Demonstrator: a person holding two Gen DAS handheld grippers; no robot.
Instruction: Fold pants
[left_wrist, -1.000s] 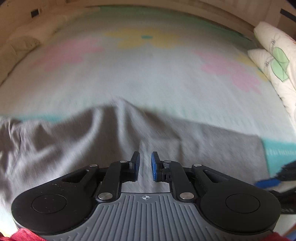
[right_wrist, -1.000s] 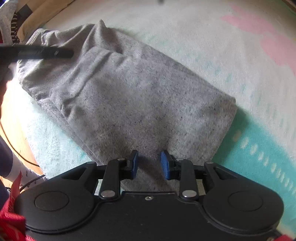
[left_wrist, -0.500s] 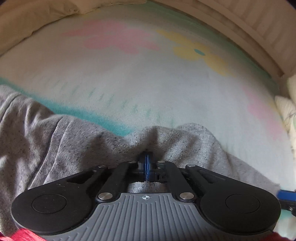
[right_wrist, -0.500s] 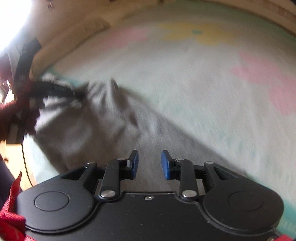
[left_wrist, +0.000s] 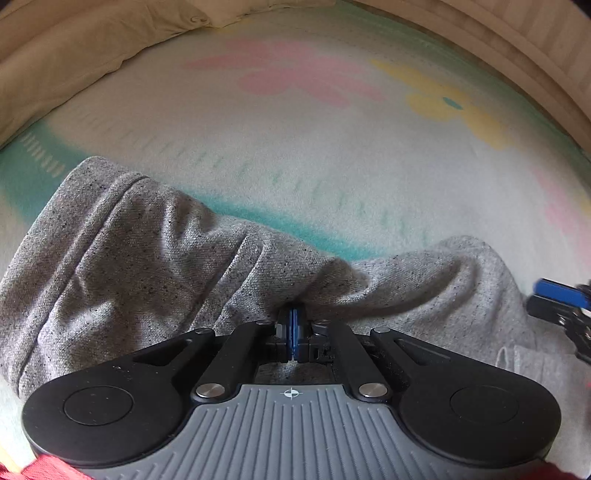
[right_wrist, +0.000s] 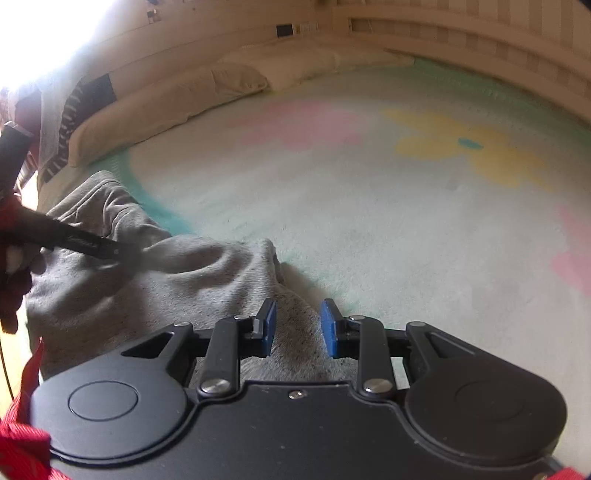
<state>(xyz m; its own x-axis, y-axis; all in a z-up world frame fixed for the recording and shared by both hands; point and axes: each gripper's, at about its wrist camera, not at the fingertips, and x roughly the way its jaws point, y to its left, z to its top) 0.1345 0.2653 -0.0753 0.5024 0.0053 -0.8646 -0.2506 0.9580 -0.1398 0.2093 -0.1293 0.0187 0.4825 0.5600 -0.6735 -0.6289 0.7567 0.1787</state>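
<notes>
Grey speckled pants (left_wrist: 147, 266) lie bunched on a pastel flower blanket (left_wrist: 332, 155). My left gripper (left_wrist: 294, 325) is shut on a pinched fold of the pants, and cloth drapes away on both sides of it. In the right wrist view the pants (right_wrist: 192, 273) lie at lower left, and the left gripper (right_wrist: 110, 251) shows as a dark arm pinching them. My right gripper (right_wrist: 298, 325) is open and empty, its blue pads over the near edge of the pants. It also shows at the right edge of the left wrist view (left_wrist: 554, 299).
Cream pillows (right_wrist: 192, 96) line the far left edge of the bed. A beige headboard or wall (right_wrist: 480, 44) runs along the back. The blanket (right_wrist: 406, 221) spreads flat ahead and to the right of the pants.
My left gripper went from open to shut on a fold of the pants and turned left. My right gripper stayed open and swung up from over the pants to face across the bed.
</notes>
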